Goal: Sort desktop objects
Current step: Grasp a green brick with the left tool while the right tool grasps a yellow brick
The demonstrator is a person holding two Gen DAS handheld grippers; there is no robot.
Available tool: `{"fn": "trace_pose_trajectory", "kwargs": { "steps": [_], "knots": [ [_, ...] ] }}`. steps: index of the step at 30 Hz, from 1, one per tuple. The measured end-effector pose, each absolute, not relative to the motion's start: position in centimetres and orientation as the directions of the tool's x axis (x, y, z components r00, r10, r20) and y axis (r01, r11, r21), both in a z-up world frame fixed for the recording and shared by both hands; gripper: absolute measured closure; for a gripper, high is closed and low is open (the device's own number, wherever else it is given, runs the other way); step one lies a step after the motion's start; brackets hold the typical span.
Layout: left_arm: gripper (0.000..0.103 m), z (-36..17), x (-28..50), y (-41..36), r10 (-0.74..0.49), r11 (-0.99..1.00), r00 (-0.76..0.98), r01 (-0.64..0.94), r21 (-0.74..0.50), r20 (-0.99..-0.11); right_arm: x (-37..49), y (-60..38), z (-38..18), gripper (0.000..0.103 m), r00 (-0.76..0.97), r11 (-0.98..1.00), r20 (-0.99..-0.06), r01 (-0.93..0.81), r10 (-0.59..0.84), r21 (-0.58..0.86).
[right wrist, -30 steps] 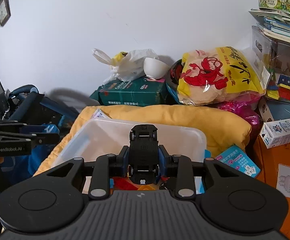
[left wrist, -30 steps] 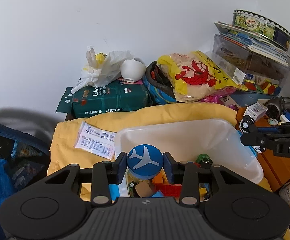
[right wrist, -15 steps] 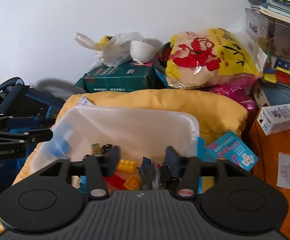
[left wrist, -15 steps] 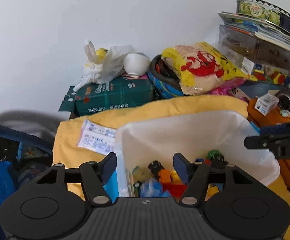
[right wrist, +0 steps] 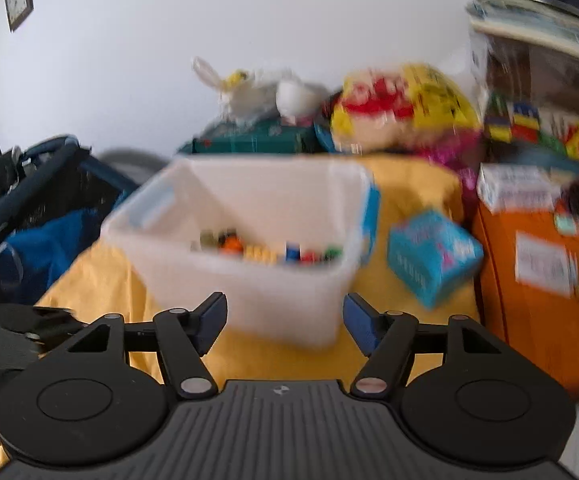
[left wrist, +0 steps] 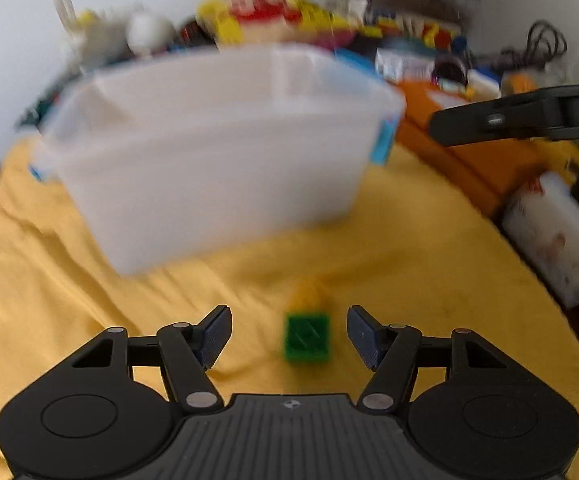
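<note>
A white plastic bin (left wrist: 217,152) stands on a yellow cloth (left wrist: 429,264); it also shows in the right wrist view (right wrist: 249,220) with several small toys and bricks (right wrist: 273,252) inside. My left gripper (left wrist: 289,336) is open and low over the cloth, with a green brick (left wrist: 306,336) lying between its fingers and a yellow piece (left wrist: 309,292) just beyond it. My right gripper (right wrist: 285,322) is open and empty in front of the bin. The right gripper's arm (left wrist: 521,118) shows at the right of the left wrist view. Both views are blurred.
A teal box (right wrist: 433,256) lies right of the bin. An orange surface (right wrist: 537,280) with labels and a white carton (right wrist: 517,188) is at the right. A yellow snack bag (right wrist: 401,108), a green box (right wrist: 249,142), and stacked books stand at the back. A blue bag (right wrist: 45,236) is at the left.
Both grippers let go of their toys over the bin, opened, and pulled back and down. The left one now sits low over the cloth around a green brick.
</note>
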State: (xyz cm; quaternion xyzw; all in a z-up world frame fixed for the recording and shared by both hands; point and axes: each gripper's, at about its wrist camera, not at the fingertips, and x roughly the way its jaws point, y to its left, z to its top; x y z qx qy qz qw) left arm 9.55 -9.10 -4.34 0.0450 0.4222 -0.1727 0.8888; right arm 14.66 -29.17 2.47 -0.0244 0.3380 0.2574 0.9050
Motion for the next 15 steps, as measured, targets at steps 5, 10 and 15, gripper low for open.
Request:
{"fn": "trace_pose_trajectory", "kwargs": {
  "steps": [5,10,15],
  "knots": [
    [0.046,-7.1,10.7,-10.1,-0.259,0.939,0.538,0.335,-0.079,-0.802,13.4,-30.5,0.2,0.035,0.603,0.878,-0.676,-0.456,0.424,0.144],
    [0.069,-7.0,10.9,-9.6,-0.285,0.934,0.536,0.342,-0.104,-0.795,12.4,-30.7,-0.9,0.035,0.583,0.878,-0.693,-0.452,0.423,0.155],
    [0.069,-5.2,9.9,-6.8,-0.262,0.946,0.577,0.311,-0.088,-0.774,12.5,-28.1,-2.6,0.035,0.551,0.848,-0.707,-0.514,0.444,0.131]
  ]
}}
